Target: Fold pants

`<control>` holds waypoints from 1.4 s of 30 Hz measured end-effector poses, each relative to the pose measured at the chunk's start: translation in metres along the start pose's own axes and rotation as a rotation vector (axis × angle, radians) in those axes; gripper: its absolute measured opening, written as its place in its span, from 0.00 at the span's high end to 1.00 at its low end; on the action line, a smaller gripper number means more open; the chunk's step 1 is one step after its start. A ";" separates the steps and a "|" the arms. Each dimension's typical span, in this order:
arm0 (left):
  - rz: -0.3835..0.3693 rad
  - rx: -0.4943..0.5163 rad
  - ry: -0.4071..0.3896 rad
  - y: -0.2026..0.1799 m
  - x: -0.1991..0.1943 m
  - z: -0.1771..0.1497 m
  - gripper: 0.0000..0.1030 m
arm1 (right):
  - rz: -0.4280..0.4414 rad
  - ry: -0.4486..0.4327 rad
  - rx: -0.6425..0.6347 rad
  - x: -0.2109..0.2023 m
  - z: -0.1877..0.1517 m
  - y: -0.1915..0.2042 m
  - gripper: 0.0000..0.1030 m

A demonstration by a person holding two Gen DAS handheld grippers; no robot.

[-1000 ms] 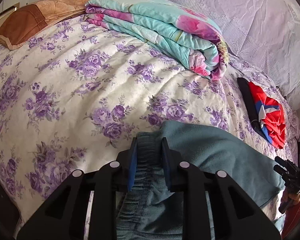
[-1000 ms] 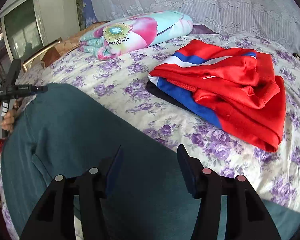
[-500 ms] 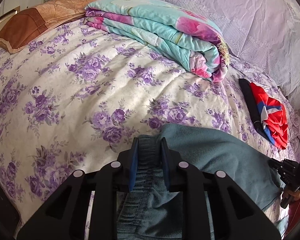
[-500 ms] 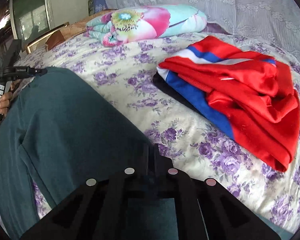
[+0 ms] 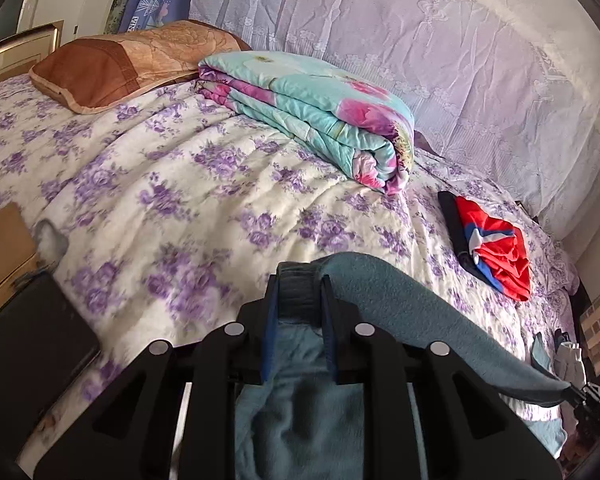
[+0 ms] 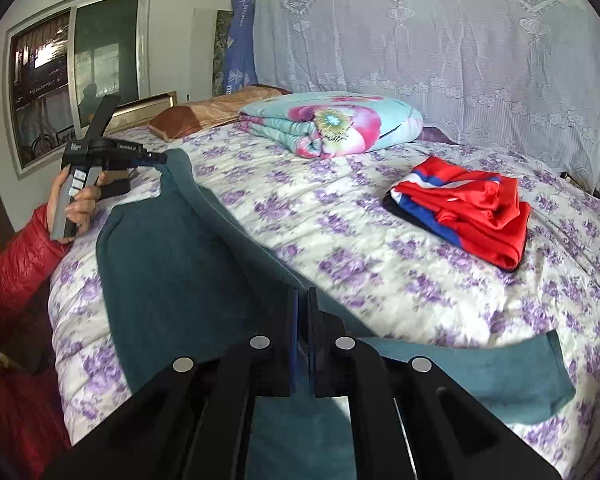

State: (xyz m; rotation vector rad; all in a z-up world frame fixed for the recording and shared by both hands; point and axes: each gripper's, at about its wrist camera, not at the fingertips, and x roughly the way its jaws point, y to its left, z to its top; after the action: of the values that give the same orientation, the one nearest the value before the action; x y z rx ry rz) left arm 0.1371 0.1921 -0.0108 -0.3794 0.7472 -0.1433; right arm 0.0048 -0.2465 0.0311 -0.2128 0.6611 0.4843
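Closed narrow on the elastic waistband, the left claw (image 5: 296, 280): blue pads pressing the gathered cloth from both sides. Pinched almost completely together, the right claw (image 6: 303, 292), with a thin edge of the same teal pants (image 6: 172, 260) caught between the pads, near the leg part.

Stretched in the air between the two claws as one long ridge, the pants, with the cloth hanging down from this ridge onto the bed (image 5: 180, 200). Just right of the right claw, one leg end lying flat on the flowered bedspread. At the left of the right claw, a hand (image 6: 76, 200) on the other tool's handle and a red sleeve (image 6: 16, 264).

Probably early in the task: lifted and pulled straight, but no finished fold to see. Still left, as it seems: to lay the legs together, to bring the hems toward the waistband, to set the packet down flat.

Farther ahead of the left claw, only bare bedspread. Ahead and to the right, a small pile with a red, white and blue garment (image 5: 496, 248) on something dark. Farther still, a folded flower-print quilt (image 5: 320, 112), and left behind it a brown pillow (image 5: 120, 64). At the very back, a white lace curtain (image 5: 460, 60).

Counted: one pair of pants, two claws, one hand in view, one pile of clothes, one quilt, one pillow.
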 end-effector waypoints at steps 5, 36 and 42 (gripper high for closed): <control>0.030 -0.055 0.076 0.019 -0.031 -0.025 0.53 | 0.033 0.033 0.055 0.004 -0.038 0.019 0.96; -0.021 -0.146 0.263 0.027 -0.047 -0.045 0.99 | 0.111 0.032 0.125 -0.042 -0.065 0.043 0.98; -0.002 -0.169 0.316 0.045 -0.031 -0.071 0.99 | 0.082 0.065 0.121 -0.028 -0.079 0.048 0.96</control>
State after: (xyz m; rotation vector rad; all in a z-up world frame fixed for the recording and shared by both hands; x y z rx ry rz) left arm 0.0653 0.2217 -0.0556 -0.5257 1.0747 -0.1441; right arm -0.0804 -0.2416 -0.0143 -0.0875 0.7622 0.5155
